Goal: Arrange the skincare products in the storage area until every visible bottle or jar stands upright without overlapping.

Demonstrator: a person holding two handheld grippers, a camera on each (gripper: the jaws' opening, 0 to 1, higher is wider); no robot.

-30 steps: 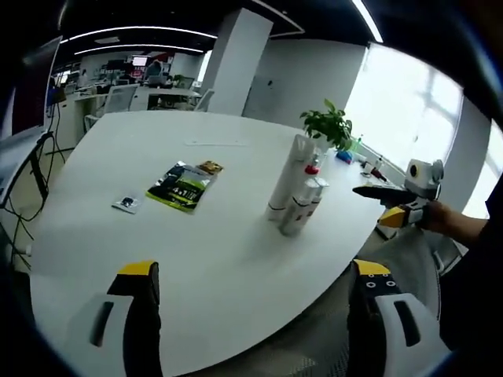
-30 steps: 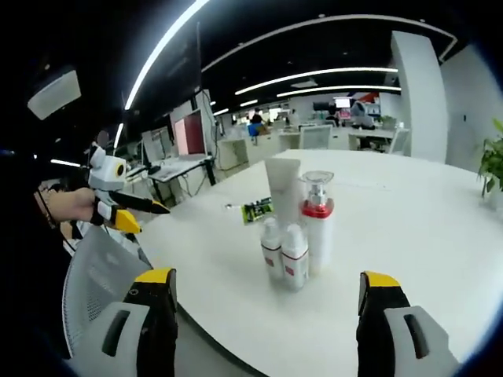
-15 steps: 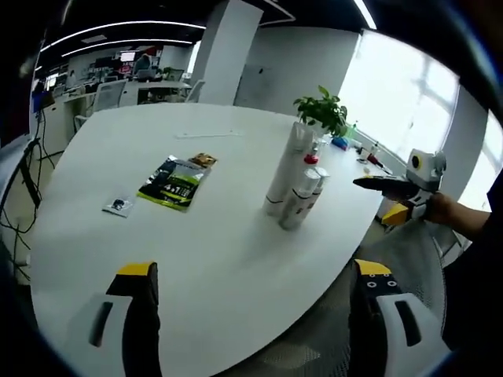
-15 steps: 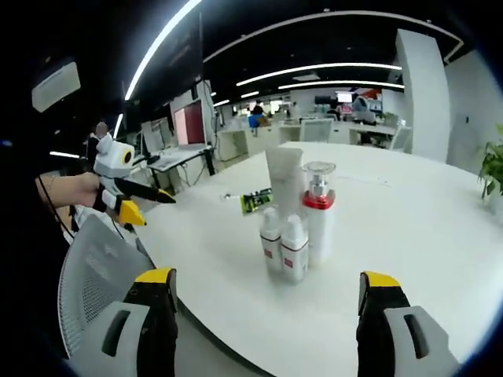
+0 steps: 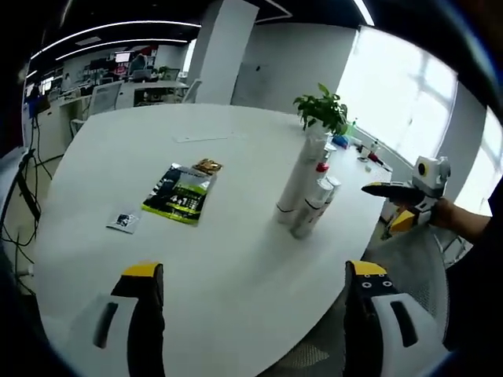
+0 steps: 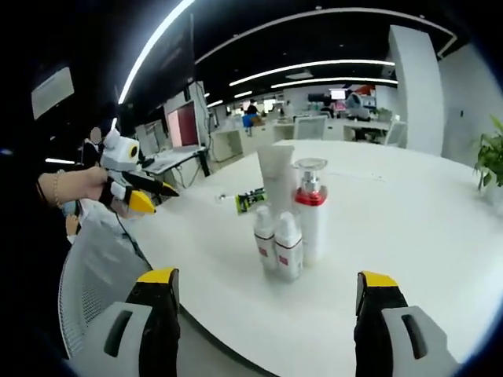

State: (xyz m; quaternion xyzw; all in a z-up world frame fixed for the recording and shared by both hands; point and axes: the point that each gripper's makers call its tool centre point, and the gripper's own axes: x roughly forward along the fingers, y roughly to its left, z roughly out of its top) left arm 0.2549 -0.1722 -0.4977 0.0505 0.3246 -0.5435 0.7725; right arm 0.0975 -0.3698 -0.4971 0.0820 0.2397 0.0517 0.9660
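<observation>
Several skincare products stand upright in a tight cluster on the white table (image 5: 236, 259): a tall white tube (image 6: 277, 177), a pump bottle with a red collar (image 6: 310, 212) and two small white bottles with red labels (image 6: 277, 245). The same cluster (image 5: 306, 196) appears in the left gripper view, right of centre. My left gripper (image 5: 251, 314) hangs open over the table's near edge, well short of the cluster. My right gripper (image 6: 267, 322) is open too, off the table's edge with nothing between its fingers. Each gripper also shows in the other's view, the right gripper (image 5: 381, 203) and the left gripper (image 6: 157, 196), both held by hands.
A green packet (image 5: 182, 192) and a small sachet (image 5: 123, 221) lie flat on the table left of the cluster. A potted plant (image 5: 322, 110) stands at the far edge. A mesh office chair (image 6: 94, 267) sits by the table. Desks and monitors fill the background.
Both views have shifted slightly with the hands. The products stand as before, and both grippers stay open and away from them.
</observation>
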